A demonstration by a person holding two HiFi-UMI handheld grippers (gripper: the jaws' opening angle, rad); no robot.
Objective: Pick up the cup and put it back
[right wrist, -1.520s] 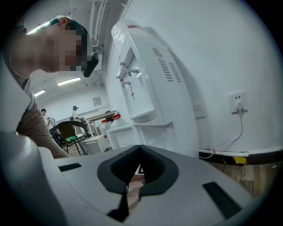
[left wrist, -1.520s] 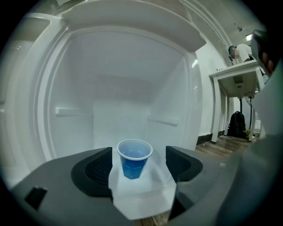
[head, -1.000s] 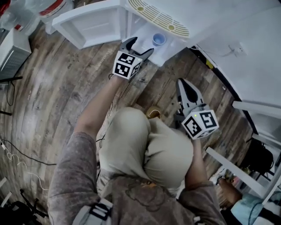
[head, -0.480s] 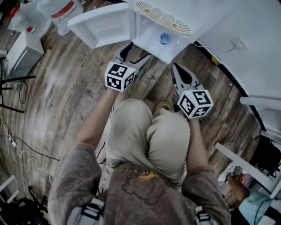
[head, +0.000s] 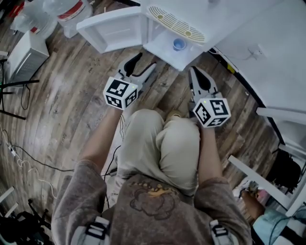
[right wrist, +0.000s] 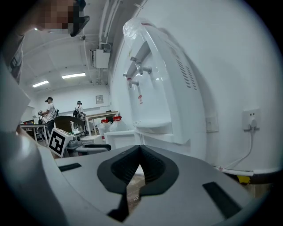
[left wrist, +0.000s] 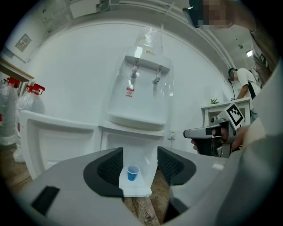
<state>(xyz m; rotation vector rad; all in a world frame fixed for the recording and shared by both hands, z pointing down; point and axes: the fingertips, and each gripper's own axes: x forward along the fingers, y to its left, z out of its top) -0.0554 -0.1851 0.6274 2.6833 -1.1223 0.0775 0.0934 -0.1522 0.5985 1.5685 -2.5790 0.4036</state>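
**Blue cup on the shelf, both grippers empty**

Blue and small, the cup (head: 179, 44) (left wrist: 132, 172) stands up straight. Its open mouth faces up and its bottom faces down, so its long side runs up and down. The top is a bit wider than the bottom.

It sits on the white shelf (head: 165, 49) (left wrist: 135, 188) in the low part of the white water machine (head: 177, 21) (left wrist: 139, 101). Nothing touches it. The white door (head: 112, 28) of that low part hangs open off to one side. Two taps (left wrist: 135, 70) sit higher up on the machine, above the cup.

The left gripper (head: 146, 61) (left wrist: 139, 155) points at the machine from well back, over the wooden floor (head: 62, 95). Its jaws have just been closing, but they are part way open, with a clear gap. In the left gripper view the cup shows through that gap, far off. Nothing is between the jaws and they touch nothing.

The right gripper (head: 195, 72) (right wrist: 140, 148) is beside it, on the other side of the person's knees. Its jaw tips are pressed together and it holds nothing.

Big water bottles (head: 67, 9) with red caps stand on the floor past the open door.
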